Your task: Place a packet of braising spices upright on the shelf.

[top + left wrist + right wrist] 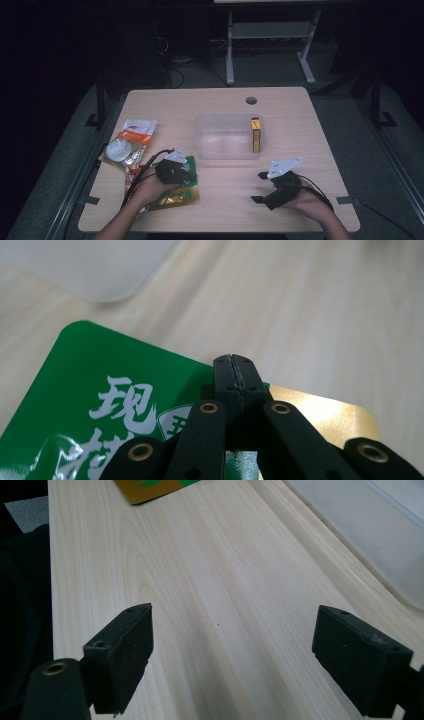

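Left claw (235, 380) clenched on the green packet's (100, 390) edge beside the clear tub (227, 136), ready for lifting; right claw (235, 660) released, idle over the table (210, 580).

A lab-style recording room, dim and bare

A single light wooden bench (280, 107) with a round cable hole (251, 100) stands on grey carpet (350, 125), lit from above while everything around stays dark. Behind it are the white metal legs of another table (230, 55) and a tangle of black cables (172, 70) on the floor. Black frame struts (100, 100) flank the bench, and nothing homely furnishes the space.
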Available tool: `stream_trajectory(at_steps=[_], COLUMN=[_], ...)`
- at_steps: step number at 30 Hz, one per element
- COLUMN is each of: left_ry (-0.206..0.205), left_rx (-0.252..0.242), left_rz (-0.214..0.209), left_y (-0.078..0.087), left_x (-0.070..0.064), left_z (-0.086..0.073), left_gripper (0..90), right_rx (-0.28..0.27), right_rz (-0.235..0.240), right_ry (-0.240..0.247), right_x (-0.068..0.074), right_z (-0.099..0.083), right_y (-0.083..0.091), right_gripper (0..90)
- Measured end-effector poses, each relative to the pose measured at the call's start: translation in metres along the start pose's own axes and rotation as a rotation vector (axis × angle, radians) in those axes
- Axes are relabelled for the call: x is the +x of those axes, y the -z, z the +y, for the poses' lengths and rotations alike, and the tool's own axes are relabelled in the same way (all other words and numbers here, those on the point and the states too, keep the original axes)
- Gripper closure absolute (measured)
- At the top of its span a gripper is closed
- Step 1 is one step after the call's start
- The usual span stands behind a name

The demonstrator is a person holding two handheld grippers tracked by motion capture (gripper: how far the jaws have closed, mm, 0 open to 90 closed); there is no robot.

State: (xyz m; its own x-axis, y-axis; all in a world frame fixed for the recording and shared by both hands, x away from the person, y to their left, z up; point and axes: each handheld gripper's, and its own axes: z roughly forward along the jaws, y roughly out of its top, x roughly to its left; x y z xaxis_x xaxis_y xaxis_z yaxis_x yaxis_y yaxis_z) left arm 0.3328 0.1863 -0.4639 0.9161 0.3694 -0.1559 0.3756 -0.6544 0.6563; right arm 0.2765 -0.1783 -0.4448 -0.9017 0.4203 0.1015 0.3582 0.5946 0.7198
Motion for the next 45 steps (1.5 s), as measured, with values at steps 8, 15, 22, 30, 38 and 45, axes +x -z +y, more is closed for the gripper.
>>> stream_trajectory(at_steps=[8, 15, 22, 30, 38, 45], left_ry=[-0.038, -0.062, -0.112, -0.152, -0.161, -0.153], left_rx=[0.0, -0.004, 0.005, 0.005, -0.014, -0.017], left_rz=[-0.055, -0.076, -0.123, -0.142, -0.167, -0.154], left_y=[-0.009, -0.019, -0.042, -0.072, -0.095, -0.079], left_x=[-0.017, -0.024, -0.041, -0.053, -0.059, -0.053], left_z=[0.004, 0.012, 0.033, 0.064, 0.084, 0.079], left_gripper=[90.0, 90.0, 90.0, 90.0, 90.0, 90.0], right_rx=[0.001, 0.0, -0.006, -0.012, -0.019, -0.021], right_rz=[-0.001, 0.0, -0.002, -0.007, -0.015, -0.016], right_ry=[0.0, 0.002, -0.006, -0.016, -0.017, -0.018], right_x=[0.001, 0.0, 0.0, -0.001, -0.004, -0.005], right_z=[0.001, 0.001, 0.0, -0.003, -0.007, -0.01], right_y=[-0.001, 0.0, 0.002, 0.008, 0.013, 0.014], right_gripper=[16.2, 16.2, 16.2, 16.2, 16.2, 16.2])
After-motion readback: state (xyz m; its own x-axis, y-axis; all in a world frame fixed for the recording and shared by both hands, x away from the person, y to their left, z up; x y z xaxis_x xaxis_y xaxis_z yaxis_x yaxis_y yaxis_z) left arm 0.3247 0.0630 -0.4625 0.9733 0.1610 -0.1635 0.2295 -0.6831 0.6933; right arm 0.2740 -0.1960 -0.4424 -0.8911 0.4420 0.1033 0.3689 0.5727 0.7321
